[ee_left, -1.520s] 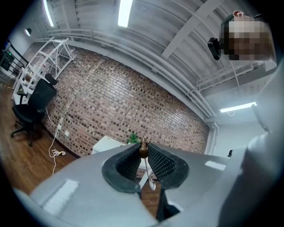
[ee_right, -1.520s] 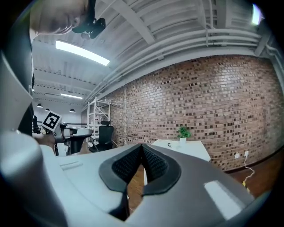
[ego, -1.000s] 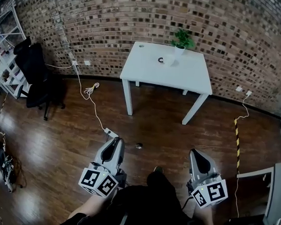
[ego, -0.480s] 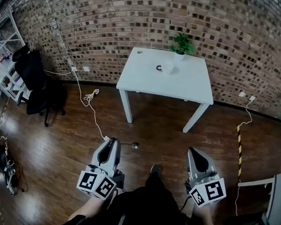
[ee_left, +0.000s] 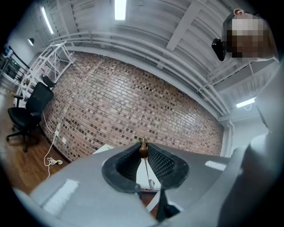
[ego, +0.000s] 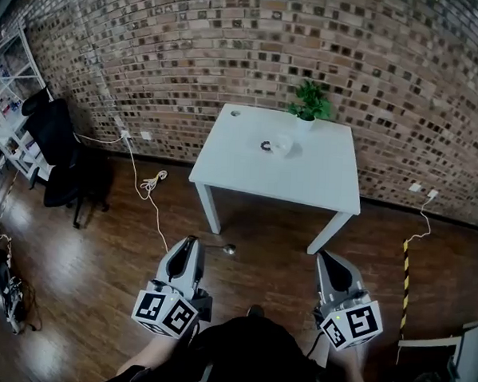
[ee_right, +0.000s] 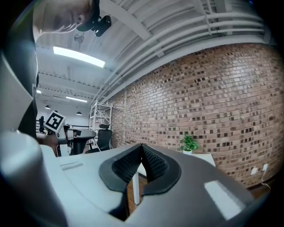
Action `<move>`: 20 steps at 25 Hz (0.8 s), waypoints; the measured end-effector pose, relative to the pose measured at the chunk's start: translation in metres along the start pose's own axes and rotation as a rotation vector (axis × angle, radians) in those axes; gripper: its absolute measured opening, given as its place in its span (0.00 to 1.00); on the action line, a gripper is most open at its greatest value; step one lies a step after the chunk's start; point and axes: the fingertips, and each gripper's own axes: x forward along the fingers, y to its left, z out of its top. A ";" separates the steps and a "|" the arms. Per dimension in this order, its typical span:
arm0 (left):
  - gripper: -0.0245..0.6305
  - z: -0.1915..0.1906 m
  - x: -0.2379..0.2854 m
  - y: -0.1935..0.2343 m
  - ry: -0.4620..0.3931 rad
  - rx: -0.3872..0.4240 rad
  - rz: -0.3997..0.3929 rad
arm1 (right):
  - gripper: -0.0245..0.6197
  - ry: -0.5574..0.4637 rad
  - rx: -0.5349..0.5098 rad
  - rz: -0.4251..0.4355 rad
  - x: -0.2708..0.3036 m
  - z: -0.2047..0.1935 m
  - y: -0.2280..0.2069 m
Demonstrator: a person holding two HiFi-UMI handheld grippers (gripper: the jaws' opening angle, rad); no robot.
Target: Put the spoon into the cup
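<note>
1. grippers: two. each carries one marker cube.
- left gripper (ego: 192,241): jaws clenched on the handle of the spoon (ego: 228,248). in the left gripper view the left gripper (ee_left: 143,144) pinches the brown handle end at its jaw tips, and the spoon (ee_left: 146,170) runs down between the pads with its bowl low.
- right gripper (ego: 325,255): jaws pressed together with nothing between them, confirmed in the right gripper view (ee_right: 142,146).

2. task items: one spoon, one cup.
- spoon: in the head view it sticks out sideways from the left gripper's tip, bowl toward the right, over the wooden floor (ego: 100,251) and short of the table's near edge.
- cup (ego: 282,144): upright on the far half of the table, well apart from the spoon.

3. support: one white table (ego: 248,171) with four legs, set against the brick wall (ego: 190,56).

4. other items on the table: one potted plant (ego: 309,102) at the far edge, just behind the cup; one small dark curved item (ego: 265,145) just left of the cup. what it is cannot be made out.

5. surroundings: one black office chair (ego: 61,149) at left; one white cable (ego: 147,181) trailing across the floor.
</note>
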 end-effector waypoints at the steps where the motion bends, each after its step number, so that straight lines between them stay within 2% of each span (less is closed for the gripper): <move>1: 0.10 0.000 0.010 -0.001 -0.002 0.001 0.002 | 0.05 -0.001 -0.001 0.002 0.007 0.001 -0.009; 8: 0.10 0.000 0.065 0.007 -0.007 -0.007 0.038 | 0.05 0.011 0.006 0.065 0.054 -0.002 -0.042; 13: 0.10 -0.005 0.094 0.009 0.014 0.011 0.045 | 0.05 0.028 0.040 0.064 0.073 -0.011 -0.061; 20: 0.10 0.000 0.117 0.017 0.007 0.024 0.053 | 0.05 0.014 0.035 0.070 0.093 -0.008 -0.075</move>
